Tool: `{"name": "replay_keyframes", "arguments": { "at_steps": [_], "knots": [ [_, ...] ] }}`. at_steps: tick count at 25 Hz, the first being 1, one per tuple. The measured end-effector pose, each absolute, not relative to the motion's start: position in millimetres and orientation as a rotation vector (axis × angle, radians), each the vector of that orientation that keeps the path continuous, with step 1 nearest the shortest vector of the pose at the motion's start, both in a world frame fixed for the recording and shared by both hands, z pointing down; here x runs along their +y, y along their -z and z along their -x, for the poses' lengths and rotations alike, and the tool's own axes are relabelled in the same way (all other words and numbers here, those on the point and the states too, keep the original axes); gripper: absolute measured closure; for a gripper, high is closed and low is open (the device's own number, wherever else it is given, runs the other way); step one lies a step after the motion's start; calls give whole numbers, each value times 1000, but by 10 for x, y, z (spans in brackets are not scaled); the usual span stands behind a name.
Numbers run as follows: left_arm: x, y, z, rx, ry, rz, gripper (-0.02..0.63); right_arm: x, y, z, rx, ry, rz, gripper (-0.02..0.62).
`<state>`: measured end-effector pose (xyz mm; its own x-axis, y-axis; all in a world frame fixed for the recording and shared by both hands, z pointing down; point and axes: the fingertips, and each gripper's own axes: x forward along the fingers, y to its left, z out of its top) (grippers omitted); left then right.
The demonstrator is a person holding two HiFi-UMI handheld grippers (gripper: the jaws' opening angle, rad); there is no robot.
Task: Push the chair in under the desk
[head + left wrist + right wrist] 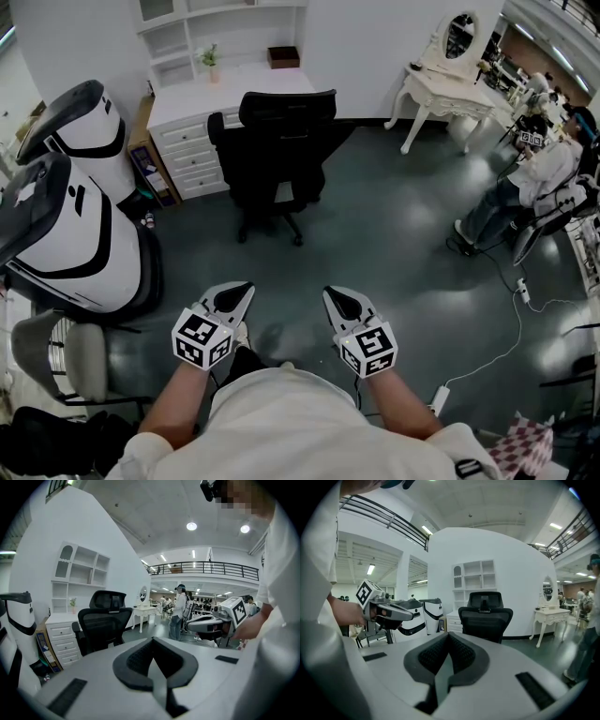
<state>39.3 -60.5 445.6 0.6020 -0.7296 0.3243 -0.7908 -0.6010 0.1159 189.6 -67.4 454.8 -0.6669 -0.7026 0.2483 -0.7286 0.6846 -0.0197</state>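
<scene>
My left claw (243, 292) is clenched: jaws together, nothing between them. My right claw (332, 295) is clenched and empty too, beside it. The black chair (277, 155) stands straight ahead of both claws, well apart from them, backrest facing me. The white surface (187, 103) lies just beyond the chair.

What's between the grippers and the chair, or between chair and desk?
Nothing visible. Only bare floor separates the left gripper and right gripper from the chair, whose back faces them. The chair stands right at the desk, with nothing showing between them.
</scene>
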Motion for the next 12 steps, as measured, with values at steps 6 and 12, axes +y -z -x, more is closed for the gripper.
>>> {"name": "replay_keyframes", "arguments": {
  "at_steps": [6, 12],
  "knots": [
    [-593, -4504, -381, -1238, -363, -2576, 609, -660, -4591, -1871, -2674, -182, -1145, 592],
    [-599, -4508, -355, -1246, -371, -2577, 611, -647, -4605, -1846, -2673, -183, -1134, 592]
  ]
}}
